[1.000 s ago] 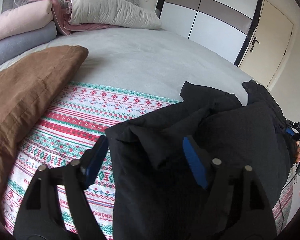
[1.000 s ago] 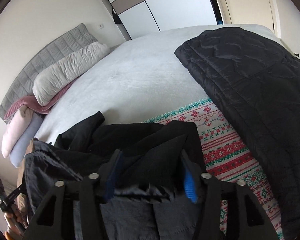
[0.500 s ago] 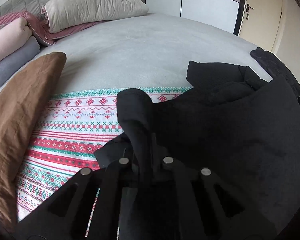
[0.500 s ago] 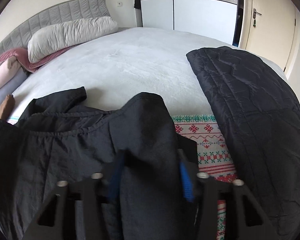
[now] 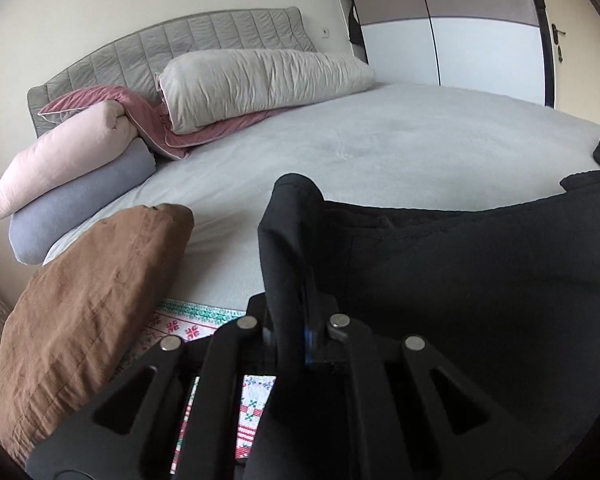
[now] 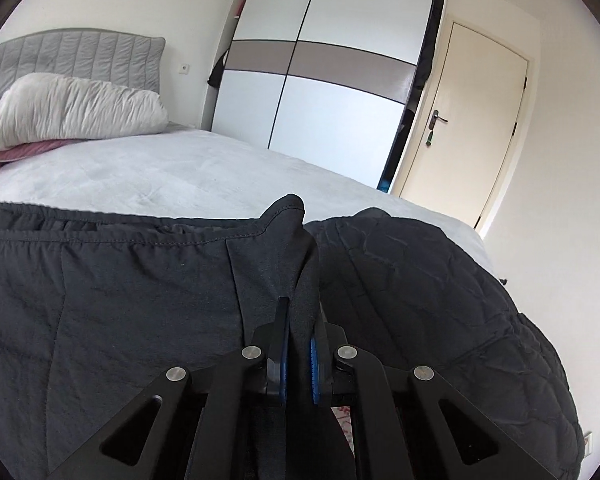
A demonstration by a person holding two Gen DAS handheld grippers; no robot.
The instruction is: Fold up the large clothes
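My left gripper (image 5: 296, 336) has its two jaws pinched tight on a fold of the black garment (image 5: 480, 280); the cloth rises between the jaws in one rounded hump, matte and soft; from there the garment spreads away to the right of the tool in a single broad sheet with one stitched edge running along its top. My right gripper (image 6: 298, 354) is likewise clamped down on the same black garment (image 6: 112, 308); its two blue pads (image 6: 313, 364) show either side of a thin pinched ridge of fabric that peaks just ahead of the jaws; to the left of this tool the cloth hangs flat, lightly crinkled, with one gathered hem and a few straight seam lines.

Just right of the right gripper lies one quilted dark jacket (image 6: 440, 300), puffy and creased. Below my left gripper peeks one patterned blanket (image 5: 188, 320), red, green and white in knitted-looking bands; left of it lies one brown cushion (image 5: 88, 312), wrinkled and plump. Ahead of both tools stretches one pale grey bed cover (image 5: 380, 148), smooth and fleecy.

Further out, toward the one padded grey headboard (image 5: 172, 44), I count four soft things: one long cream pillow (image 5: 260, 80), one dusty-pink folded quilt (image 5: 204, 128), one pale pink roll (image 5: 60, 160), one lilac-grey roll (image 5: 80, 204). Beyond the right tool stand one wardrobe (image 6: 320, 80) with glossy white and taupe panels and one cream door (image 6: 468, 120).
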